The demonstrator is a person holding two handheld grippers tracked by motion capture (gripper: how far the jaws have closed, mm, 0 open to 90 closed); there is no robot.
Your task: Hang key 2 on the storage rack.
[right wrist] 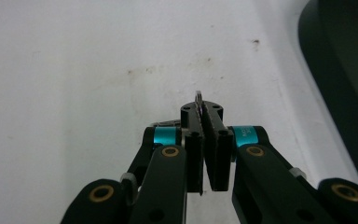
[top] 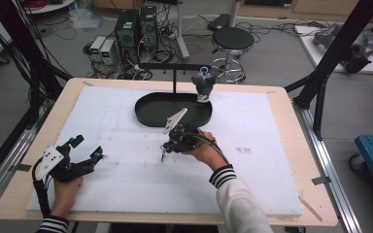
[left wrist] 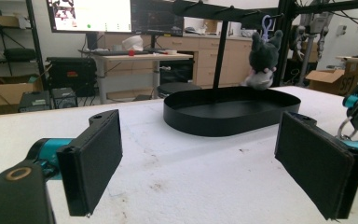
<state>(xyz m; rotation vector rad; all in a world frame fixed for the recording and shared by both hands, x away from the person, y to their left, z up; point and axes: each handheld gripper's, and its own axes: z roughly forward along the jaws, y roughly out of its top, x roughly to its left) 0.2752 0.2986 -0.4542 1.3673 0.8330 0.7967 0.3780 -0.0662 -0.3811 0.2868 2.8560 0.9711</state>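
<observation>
A dark grey plush toy (top: 204,86) (left wrist: 262,58) hangs by a clip from a black T-shaped stand (top: 175,68) over the far edge of a black oval tray (top: 145,119) (left wrist: 214,126). My right gripper (top: 165,148) (right wrist: 201,109) points down at the white foam board just in front of the tray. Its jaws are pressed together on a small metal ring (right wrist: 198,96), whose tip pokes out past them. My left gripper (top: 88,147) (left wrist: 198,163) rests low at the board's front left, jaws wide apart with nothing between them.
The white foam board (top: 126,194) covers most of the wooden table (top: 301,160). Black frame posts (top: 328,63) stand at the table's right and left far corners. A stool (top: 230,41), computers and cables sit on the floor beyond.
</observation>
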